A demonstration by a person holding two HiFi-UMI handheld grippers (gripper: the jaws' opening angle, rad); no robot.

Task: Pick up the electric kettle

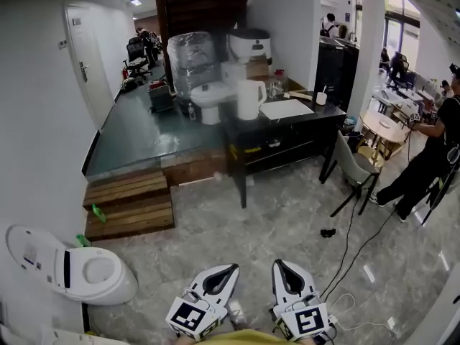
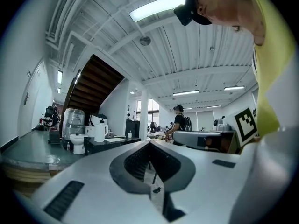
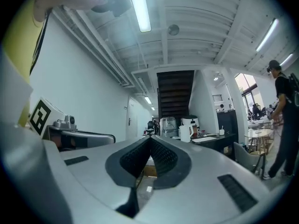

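A grey tiled floor (image 1: 287,221) runs from the camera-wearer's feet to a raised dark platform (image 1: 136,131) fronted by wooden steps (image 1: 129,203), in an open workspace where a person in black (image 1: 424,157) stands at right. A black table (image 1: 305,123) stands against the platform. The white electric kettle (image 1: 250,99) stands upright near the table's left end, towards its far edge, with a flat white tray (image 1: 286,108) just beside it.

The kettle looks rigid and smooth-walled, and its weight probably depends on water that cannot be seen. Its handle seems the safest hold, though which side the handle faces is hard to make out from here.

The left gripper (image 1: 233,269) and right gripper (image 1: 279,263) are held level at the bottom of the head view, aimed across the floor. Both have their jaws closed together on nothing. The kettle is well apart from both, ahead across open floor.
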